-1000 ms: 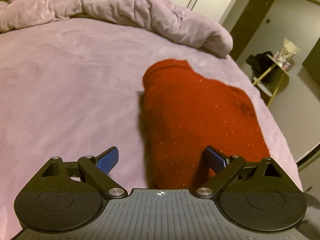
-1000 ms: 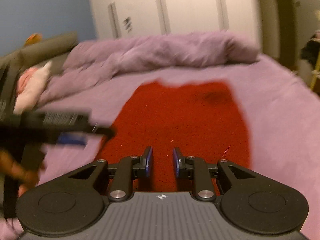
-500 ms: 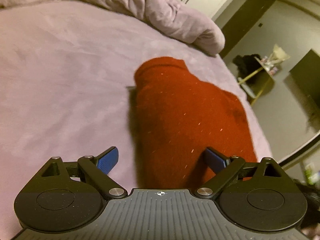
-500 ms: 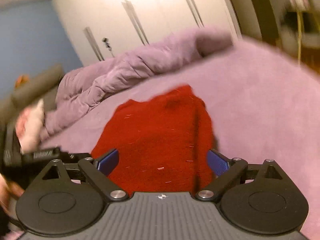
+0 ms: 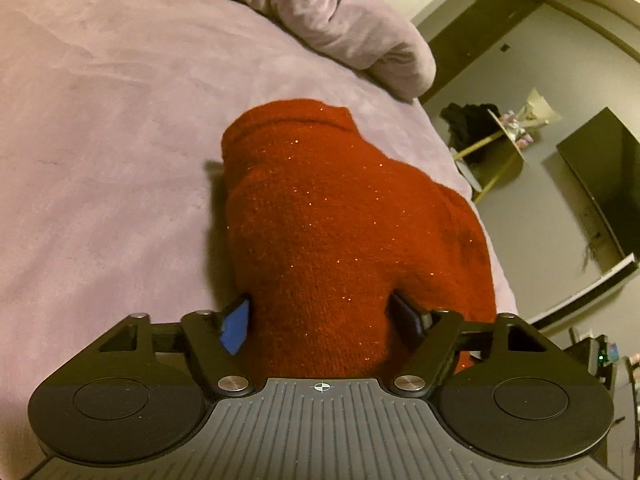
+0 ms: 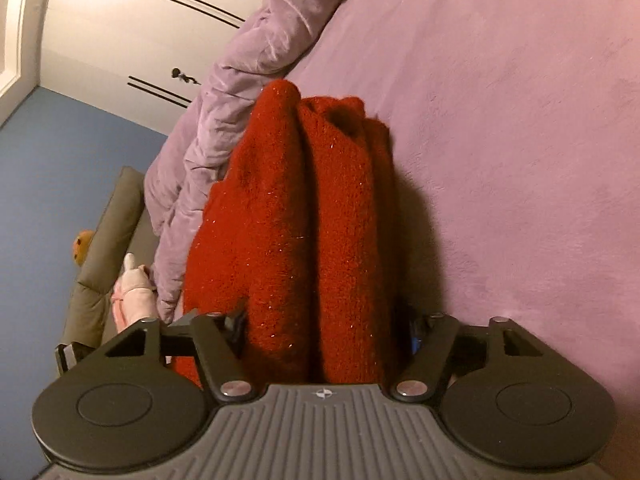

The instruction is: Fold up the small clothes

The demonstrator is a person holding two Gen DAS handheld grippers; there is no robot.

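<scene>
Left hand-held gripper (image 5: 322, 320): jaws clamped on a thick bunch of the red sweater (image 5: 332, 216), blue pads (image 5: 235, 326) pressing both sides. The sweater runs forward from it onto the purple bed (image 5: 100, 120). Right hand-held gripper (image 6: 326, 326): rolled sideways, jaws squeezing the sweater's (image 6: 304, 216) folded layers. Duvet (image 6: 224, 112) bunched behind.

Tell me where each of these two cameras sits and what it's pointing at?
Left wrist: on the left gripper, facing along its jaws at the red sweater on the purple bed.
Right wrist: on the right gripper, rolled sideways, facing the sweater's folded layers and a wardrobe.
Shared: the sweater, bunched between both grippers' jaws.
</scene>
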